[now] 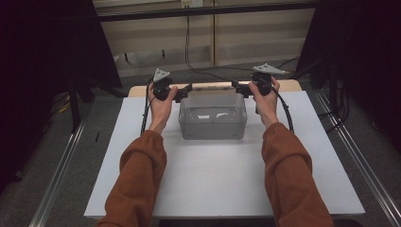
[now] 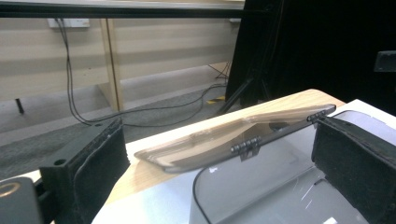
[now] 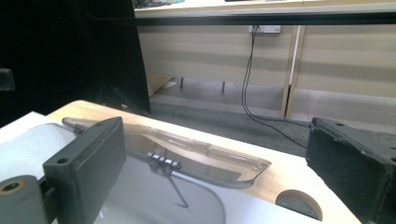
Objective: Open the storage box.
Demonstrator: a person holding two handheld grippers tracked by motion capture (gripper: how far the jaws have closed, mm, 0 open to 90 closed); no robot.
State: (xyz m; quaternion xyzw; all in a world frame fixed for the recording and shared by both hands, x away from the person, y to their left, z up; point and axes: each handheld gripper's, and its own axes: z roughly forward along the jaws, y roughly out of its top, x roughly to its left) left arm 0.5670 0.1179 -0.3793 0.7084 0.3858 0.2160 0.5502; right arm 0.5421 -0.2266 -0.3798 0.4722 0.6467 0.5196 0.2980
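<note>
A clear plastic box sits at the far middle of the white table, its hinged lid swung open behind it, long axis crosswise. Left gripper and right gripper, jaws spread and empty, flank the lid's two ends, equally near.

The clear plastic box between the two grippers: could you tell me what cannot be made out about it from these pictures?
- Contents: in the high view the clear box shows only glare; too small to tell.
- Front of the box: cut off by the bottom edge in both gripper views.
- Lid: whether either gripper touches it cannot be told; the hands cover the left gripper and right gripper.
</note>
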